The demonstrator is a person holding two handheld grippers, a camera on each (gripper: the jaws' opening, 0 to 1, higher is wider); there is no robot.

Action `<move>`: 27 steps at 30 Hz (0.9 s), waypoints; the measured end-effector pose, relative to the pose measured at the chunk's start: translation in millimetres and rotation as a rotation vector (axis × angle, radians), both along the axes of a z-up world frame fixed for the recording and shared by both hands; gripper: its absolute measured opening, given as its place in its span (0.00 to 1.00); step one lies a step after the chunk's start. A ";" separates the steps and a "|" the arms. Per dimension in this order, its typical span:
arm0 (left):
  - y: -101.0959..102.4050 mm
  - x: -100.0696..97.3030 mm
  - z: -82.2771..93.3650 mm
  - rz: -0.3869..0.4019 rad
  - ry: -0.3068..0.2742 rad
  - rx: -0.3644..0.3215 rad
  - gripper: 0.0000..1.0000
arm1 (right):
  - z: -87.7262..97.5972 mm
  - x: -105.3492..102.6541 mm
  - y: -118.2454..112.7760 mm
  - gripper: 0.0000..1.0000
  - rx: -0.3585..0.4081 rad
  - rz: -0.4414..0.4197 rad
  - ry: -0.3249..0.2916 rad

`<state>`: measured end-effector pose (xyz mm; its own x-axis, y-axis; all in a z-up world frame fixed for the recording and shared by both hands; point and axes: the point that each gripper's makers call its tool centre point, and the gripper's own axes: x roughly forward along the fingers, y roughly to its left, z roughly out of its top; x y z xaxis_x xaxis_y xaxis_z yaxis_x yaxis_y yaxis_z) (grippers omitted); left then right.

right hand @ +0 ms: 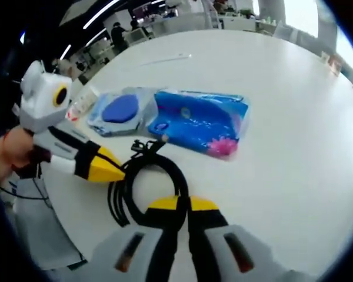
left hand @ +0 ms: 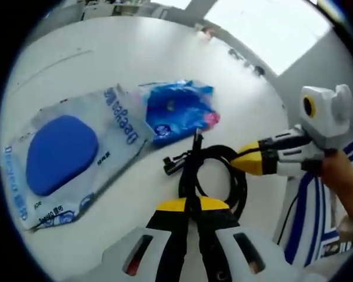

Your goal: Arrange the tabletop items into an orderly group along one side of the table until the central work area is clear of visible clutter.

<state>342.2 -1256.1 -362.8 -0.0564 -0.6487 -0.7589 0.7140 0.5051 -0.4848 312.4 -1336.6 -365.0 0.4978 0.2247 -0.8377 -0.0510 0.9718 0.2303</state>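
Left gripper (left hand: 190, 207) jaws pinched narrow on the coiled black cable w/ metal plug ends (left hand: 215, 170) at 6 o'clock in left gripper view. Right gripper (right hand: 182, 205) likewise clamped tight on the same coil (right hand: 147, 182) — both biting the loop from opposite sides. In left gripper view, clear plastic pouch w/ a dark blue oval pad inside (left hand: 70, 150) sits at 9 o'clock, bright blue printed soft packet (left hand: 177, 110) just beside it at 12. All on the white round table (left hand: 135, 53).
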 end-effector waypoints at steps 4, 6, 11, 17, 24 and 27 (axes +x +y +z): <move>-1.1 0.3 -0.4 0.004 0.000 -0.003 0.00 | -2.3 -0.8 -0.5 0.02 -0.017 0.021 -0.009; -1.2 0.5 -1.3 0.004 -0.003 -0.001 0.00 | -1.7 0.7 0.2 0.03 -0.026 0.030 -0.029; -1.8 1.6 -1.5 0.010 -0.005 -0.006 0.00 | -2.3 0.4 0.2 0.04 -0.034 0.040 -0.030; -3.0 2.3 -1.1 0.012 -0.012 -0.016 0.01 | -3.2 1.8 3.3 0.09 -0.035 0.045 -0.036; -2.1 3.6 -1.1 0.010 -0.027 -0.022 0.02 | -4.9 0.6 3.5 0.10 -0.041 0.050 -0.032; -2.3 3.9 -1.0 0.004 -0.032 -0.026 0.02 | -5.1 0.8 2.9 0.11 -0.043 0.048 -0.035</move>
